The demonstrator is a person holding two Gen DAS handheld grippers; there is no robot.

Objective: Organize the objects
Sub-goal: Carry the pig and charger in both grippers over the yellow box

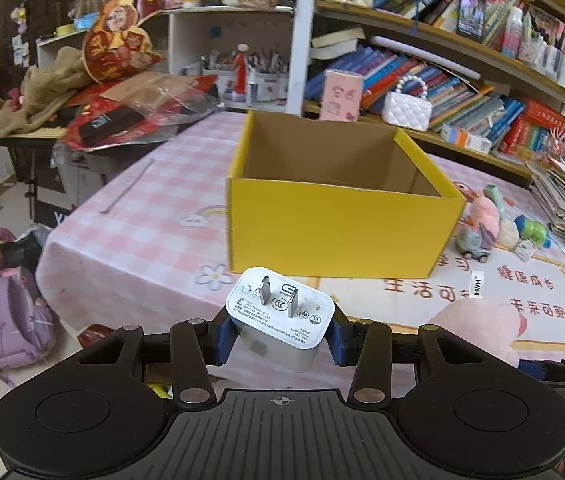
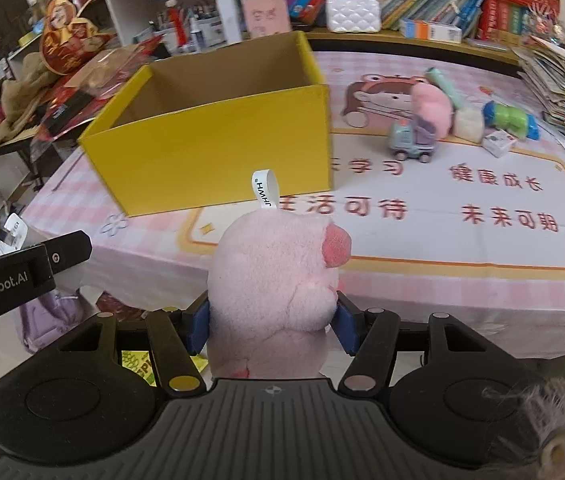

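Note:
My left gripper (image 1: 280, 336) is shut on a white plug charger (image 1: 280, 312), prongs facing forward, held off the table's near edge in front of the open yellow cardboard box (image 1: 338, 232). My right gripper (image 2: 272, 324) is shut on a pink plush toy (image 2: 274, 280) with a white loop tag, also near the table's front edge. The plush also shows in the left wrist view (image 1: 482, 328). The yellow box (image 2: 218, 148) stands ahead and looks empty inside. The left gripper and charger (image 2: 12, 234) show at the left of the right wrist view.
A pink checked tablecloth (image 2: 442, 248) covers the table. A toy truck (image 2: 412, 140), another pink plush (image 2: 432, 106), a green-blue toy (image 2: 512, 118) and small boxes lie right of the yellow box. Bookshelves stand behind; stacked papers (image 2: 562, 76) at right. Bags lie on the floor (image 1: 10, 312).

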